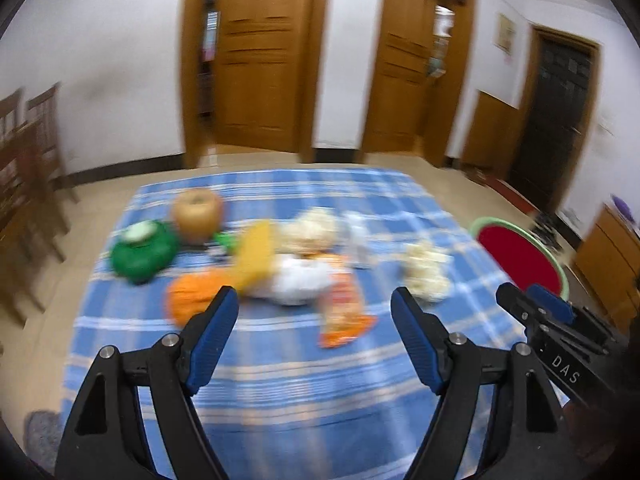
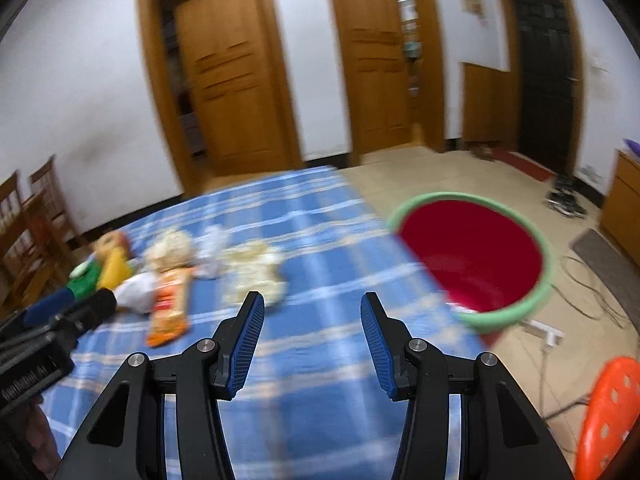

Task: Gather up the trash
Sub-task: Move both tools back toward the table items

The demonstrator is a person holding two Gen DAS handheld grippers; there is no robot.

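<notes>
Both views are blurred by motion. My left gripper (image 1: 314,300) is open and empty above the blue checked tablecloth (image 1: 280,368), just short of an orange snack wrapper (image 1: 344,316) and a white crumpled bag (image 1: 296,282). A crumpled paper wad (image 1: 426,276) lies to the right of them. My right gripper (image 2: 312,306) is open and empty, just short of the same paper wad (image 2: 256,270); the wrapper (image 2: 170,308) lies to its left. A red bin with a green rim (image 2: 476,256) stands off the table's right edge and also shows in the left wrist view (image 1: 520,258).
Toy fruit and vegetables lie at the far left of the cloth: a green one (image 1: 142,252), a brown one (image 1: 198,216), a yellow one (image 1: 254,256), an orange one (image 1: 192,296). Wooden chairs (image 1: 24,184) stand left. An orange stool (image 2: 612,412) and floor cables (image 2: 588,292) are right.
</notes>
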